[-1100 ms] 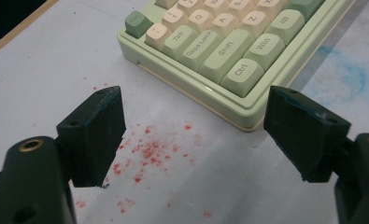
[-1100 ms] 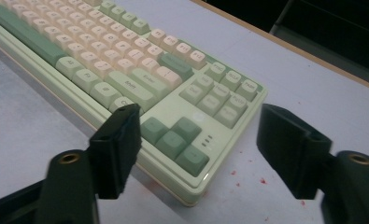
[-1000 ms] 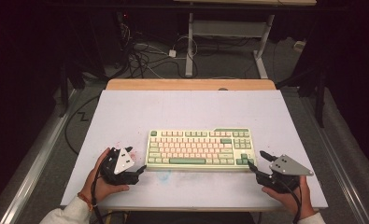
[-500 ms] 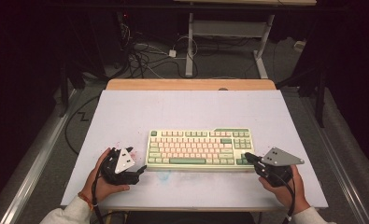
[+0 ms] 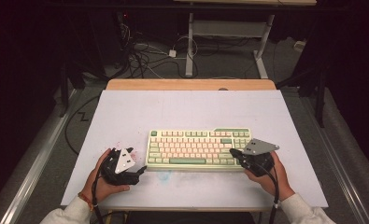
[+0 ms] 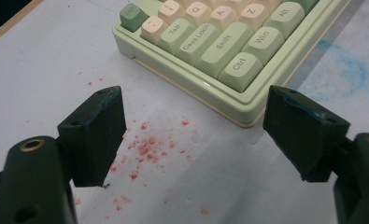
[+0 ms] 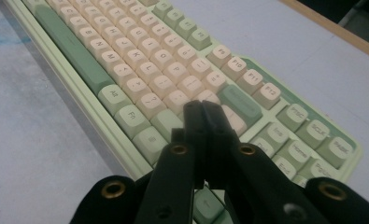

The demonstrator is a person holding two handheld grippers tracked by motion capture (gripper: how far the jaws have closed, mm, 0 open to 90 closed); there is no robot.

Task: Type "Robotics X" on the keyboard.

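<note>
Keyboard (image 5: 199, 148) flat at lower centre of high view, on white mat (image 5: 191, 109). Right gripper (image 7: 203, 108) poised over keys at keyboard's right end, jaws pressed together, nothing between, presumably to poke a key. Left gripper (image 6: 194, 133) parked lower left beside keyboard's corner, jaws wide apart, empty.

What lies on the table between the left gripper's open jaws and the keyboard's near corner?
The left gripper view shows red specks on bare white table between the left gripper and the keyboard; nothing else lies there.
</note>
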